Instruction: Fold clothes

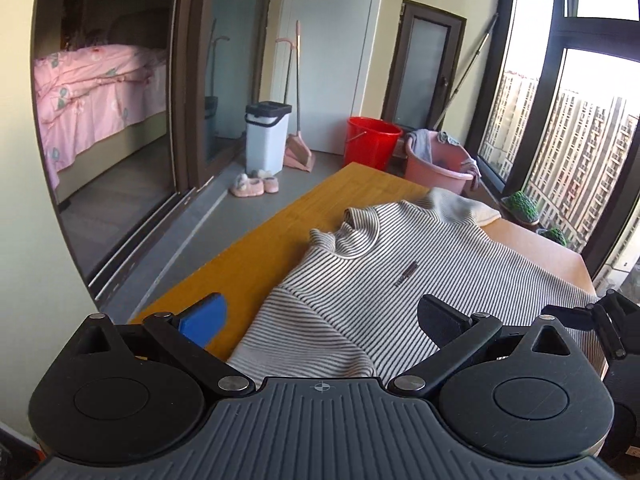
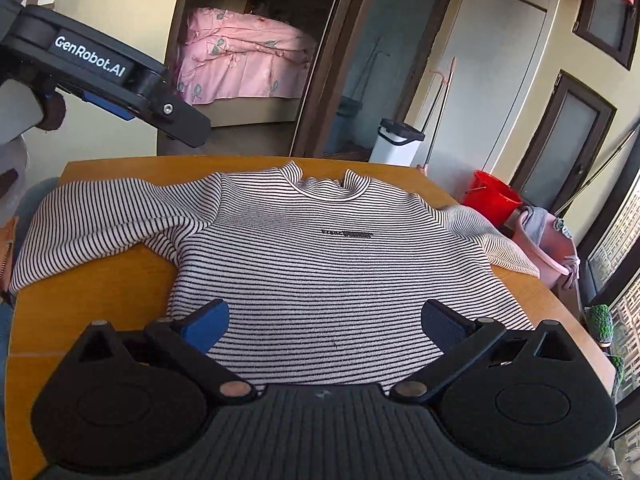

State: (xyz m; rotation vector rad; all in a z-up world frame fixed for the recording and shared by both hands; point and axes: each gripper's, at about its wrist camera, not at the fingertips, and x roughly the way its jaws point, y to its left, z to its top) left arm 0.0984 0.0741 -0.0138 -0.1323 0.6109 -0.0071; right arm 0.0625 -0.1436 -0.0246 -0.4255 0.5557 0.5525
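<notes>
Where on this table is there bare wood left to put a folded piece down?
Bare table shows on the left, between the sweater body, its spread left sleeve and the near edge. A thin strip runs behind the collar. The middle and right are covered.

The left gripper [image 1: 322, 322] has its two fingers spread wide apart, holding nothing. The right gripper [image 2: 325, 322] is the same (fingers wide, nothing between them), and both point forward, tilted down.
</notes>
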